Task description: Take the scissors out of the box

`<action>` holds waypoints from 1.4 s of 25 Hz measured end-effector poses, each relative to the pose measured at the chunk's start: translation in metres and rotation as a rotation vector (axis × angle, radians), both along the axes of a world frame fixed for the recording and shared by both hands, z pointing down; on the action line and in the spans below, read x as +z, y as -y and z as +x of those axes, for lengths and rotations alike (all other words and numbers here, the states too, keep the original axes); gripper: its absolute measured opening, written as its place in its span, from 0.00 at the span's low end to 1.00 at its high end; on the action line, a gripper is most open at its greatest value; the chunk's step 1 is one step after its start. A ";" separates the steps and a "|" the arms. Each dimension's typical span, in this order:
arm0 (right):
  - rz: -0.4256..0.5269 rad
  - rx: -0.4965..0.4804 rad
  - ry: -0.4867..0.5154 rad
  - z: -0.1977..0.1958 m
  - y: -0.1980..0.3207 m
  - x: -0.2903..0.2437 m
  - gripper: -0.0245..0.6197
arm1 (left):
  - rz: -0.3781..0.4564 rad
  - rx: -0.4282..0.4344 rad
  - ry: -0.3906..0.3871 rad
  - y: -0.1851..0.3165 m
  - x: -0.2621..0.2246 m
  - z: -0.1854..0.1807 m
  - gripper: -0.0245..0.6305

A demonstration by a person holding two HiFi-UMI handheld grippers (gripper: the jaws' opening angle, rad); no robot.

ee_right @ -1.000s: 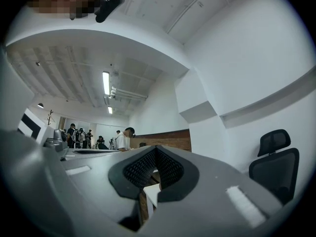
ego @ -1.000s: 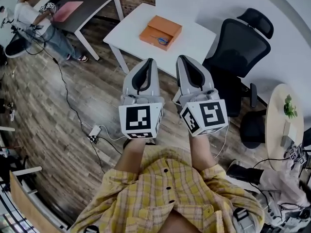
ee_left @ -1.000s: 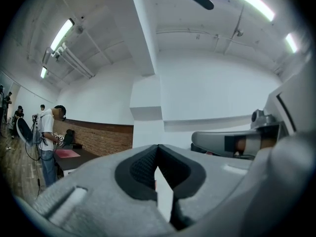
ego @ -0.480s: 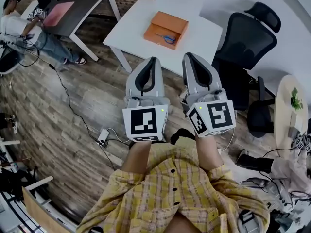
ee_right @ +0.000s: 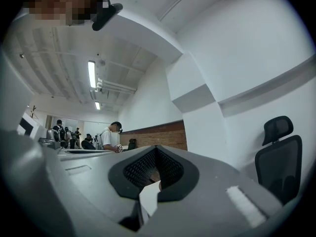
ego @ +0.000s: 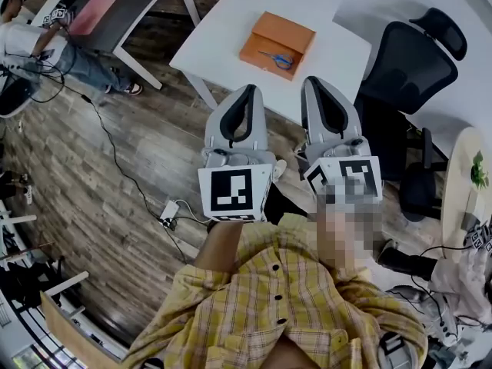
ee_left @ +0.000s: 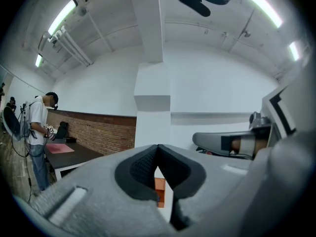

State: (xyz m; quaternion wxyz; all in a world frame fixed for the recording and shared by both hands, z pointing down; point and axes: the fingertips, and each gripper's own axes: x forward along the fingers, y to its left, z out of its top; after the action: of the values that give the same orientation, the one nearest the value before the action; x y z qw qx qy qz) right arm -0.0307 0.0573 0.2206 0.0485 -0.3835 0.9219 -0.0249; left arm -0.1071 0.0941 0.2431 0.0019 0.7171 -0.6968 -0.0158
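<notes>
- My head camera looks steeply down from high up; the white table [ego: 223, 41] lies far off at 12 o'clock.
- Both gripper cameras look roughly level along my jaws; the left one shares the orange box [ee_left: 159, 189] with the head view.

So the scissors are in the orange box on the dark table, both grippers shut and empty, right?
No: the orange box with the scissors sits on the white table, as the head view shows. The left gripper and right gripper are indeed shut and empty.
</notes>
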 end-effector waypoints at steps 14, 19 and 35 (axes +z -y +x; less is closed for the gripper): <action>0.045 -0.042 0.032 -0.046 0.144 -0.022 0.05 | 0.020 -0.024 0.078 0.142 -0.020 -0.040 0.04; 0.046 -0.047 0.043 -0.056 0.182 -0.021 0.05 | 0.029 -0.017 0.086 0.186 -0.023 -0.046 0.04; 0.018 0.045 0.008 -0.032 0.252 -0.007 0.05 | -0.001 0.058 0.086 0.264 -0.008 -0.026 0.04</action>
State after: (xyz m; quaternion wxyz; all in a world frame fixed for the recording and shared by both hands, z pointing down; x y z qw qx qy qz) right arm -0.0625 -0.1944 0.2141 0.0563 -0.4037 0.9130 -0.0168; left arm -0.1331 -0.1695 0.2356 -0.0272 0.7369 -0.6752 0.0156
